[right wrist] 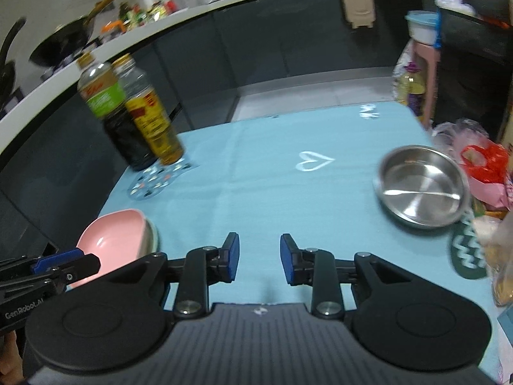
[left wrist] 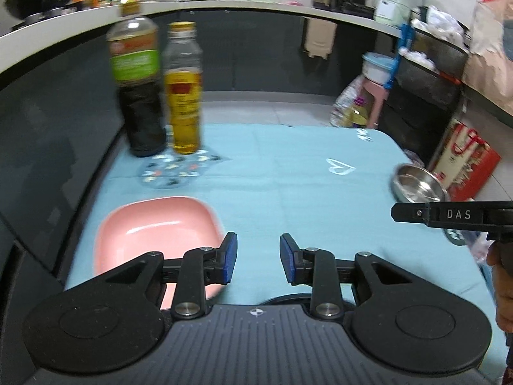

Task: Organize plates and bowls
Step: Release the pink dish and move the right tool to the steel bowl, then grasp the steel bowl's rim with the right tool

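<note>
A pink square bowl (left wrist: 154, 227) lies at the near left of the light blue tablecloth (left wrist: 288, 166), just left of my left gripper (left wrist: 258, 258), which is open with only cloth between its blue pads. In the right wrist view the pink bowl (right wrist: 112, 240) seems to rest on a pale green dish. A steel bowl (right wrist: 420, 186) sits at the right edge of the table, ahead and right of my right gripper (right wrist: 259, 258), open and holding nothing. The steel bowl (left wrist: 416, 183) also shows at the right of the left wrist view, behind the other gripper's black finger.
A dark sauce bottle (left wrist: 138, 96) and an oil bottle (left wrist: 184, 96) stand on a patterned coaster (left wrist: 174, 170) at the far left. Plastic bags (right wrist: 481, 166) and a dark green patterned mat (right wrist: 468, 250) crowd the right edge. Dark cabinets and a counter lie beyond.
</note>
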Demonstrator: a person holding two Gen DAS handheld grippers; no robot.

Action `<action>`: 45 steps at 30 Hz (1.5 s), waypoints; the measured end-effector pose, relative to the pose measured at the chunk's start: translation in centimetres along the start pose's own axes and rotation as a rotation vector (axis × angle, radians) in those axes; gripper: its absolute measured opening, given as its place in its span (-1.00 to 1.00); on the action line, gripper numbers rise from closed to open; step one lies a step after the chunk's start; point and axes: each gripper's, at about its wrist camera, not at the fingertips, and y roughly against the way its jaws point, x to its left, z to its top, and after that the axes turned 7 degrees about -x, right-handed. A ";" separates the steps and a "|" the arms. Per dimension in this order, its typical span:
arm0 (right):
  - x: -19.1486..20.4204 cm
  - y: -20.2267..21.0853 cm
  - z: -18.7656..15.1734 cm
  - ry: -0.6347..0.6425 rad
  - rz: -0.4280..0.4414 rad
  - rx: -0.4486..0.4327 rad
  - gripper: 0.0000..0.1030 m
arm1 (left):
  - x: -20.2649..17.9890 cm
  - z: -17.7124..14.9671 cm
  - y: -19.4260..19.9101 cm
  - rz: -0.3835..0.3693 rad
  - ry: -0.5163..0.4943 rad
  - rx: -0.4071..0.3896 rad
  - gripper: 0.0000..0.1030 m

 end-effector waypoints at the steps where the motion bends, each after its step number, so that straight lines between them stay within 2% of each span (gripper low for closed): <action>1: -0.8 0.3 0.0 -0.015 -0.007 -0.007 -0.54 | -0.7 0.2 -0.4 -0.012 -0.006 0.008 -0.47; 9: -7.3 1.9 0.2 -0.156 -0.088 -0.076 -0.51 | -8.6 1.8 -4.2 -0.148 -0.068 0.028 -0.46; 14: -11.1 1.9 0.4 -0.256 -0.138 -0.096 -0.50 | -13.2 2.3 -7.7 -0.203 -0.105 0.068 -0.46; 17: -12.7 1.9 0.5 -0.302 -0.166 -0.102 -0.50 | -15.0 2.8 -9.9 -0.210 -0.105 0.081 -0.46; 24: -14.9 0.8 1.1 -0.350 -0.236 -0.085 -0.48 | -16.8 4.0 -14.3 -0.190 -0.034 0.072 -0.45; 26: -15.2 0.2 1.3 -0.354 -0.247 -0.075 -0.48 | -17.4 4.2 -15.4 -0.183 -0.039 0.073 -0.45; 34: -16.4 -1.7 1.8 -0.373 -0.272 -0.034 -0.48 | -18.1 3.9 -18.8 -0.154 -0.041 0.138 -0.44; 40: -16.4 -2.5 2.1 -0.362 -0.292 -0.039 -0.48 | -18.2 3.7 -20.3 -0.148 -0.025 0.166 -0.40; 42: -16.7 -3.0 2.2 -0.362 -0.296 -0.034 -0.54 | -18.3 3.7 -20.6 -0.146 -0.021 0.175 -0.41; 43: -16.8 -3.2 2.2 -0.359 -0.298 -0.029 -0.66 | -18.3 3.6 -20.7 -0.154 -0.020 0.180 -0.45; 44: -16.8 -3.4 2.2 -0.354 -0.299 -0.020 -0.83 | -18.4 3.6 -20.8 -0.169 -0.020 0.184 -0.58; 45: -16.9 -3.7 2.2 -0.350 -0.298 -0.012 -0.86 | -18.4 3.5 -20.8 -0.191 -0.023 0.188 -0.68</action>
